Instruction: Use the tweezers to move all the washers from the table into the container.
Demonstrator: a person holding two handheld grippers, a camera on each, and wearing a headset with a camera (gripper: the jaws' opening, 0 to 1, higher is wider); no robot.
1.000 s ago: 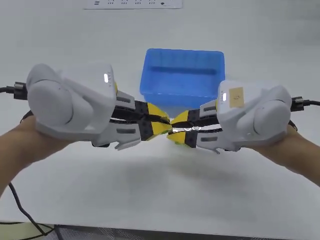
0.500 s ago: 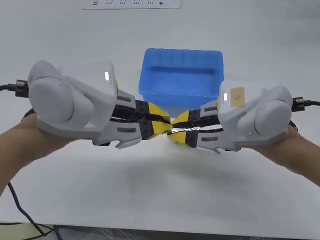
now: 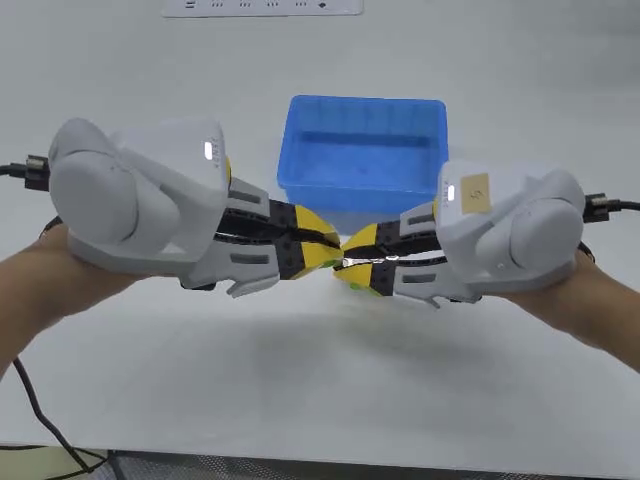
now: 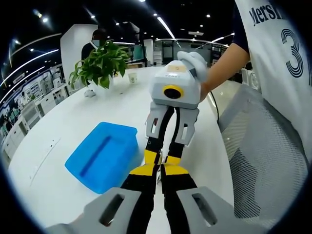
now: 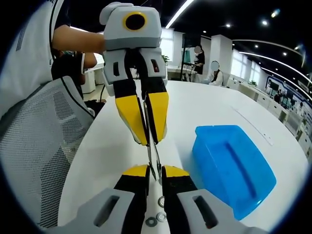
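Though light enough to lift with no effort, call for a fine touch: washers (image 5: 161, 216), three in sight on the table (image 3: 320, 390) just under the right gripper (image 5: 156, 170), probably thin, hard, flat and slick, so apt to skate or flip. Best to pinch one across its rim, or hook a tip through the hole, bringing the tweezers (image 5: 153, 156) in low. Just above, find the tweezers clamped at the handle end by the closed jaws of the left gripper (image 4: 159, 169), with springy legs reaching down between the right gripper's jaws. Cannot tell of those right jaws, set nearly together on either side of the legs, pressing or merely flanking. Mind the table's near edge, under the wrists in the head view; squeeze gently to avoid flicking a washer off. Just past the tips, see the container (image 3: 360, 188), blue, open-topped, near enough for a short lift over its front rim. Farther on, plenty of bare table on both sides for swinging.
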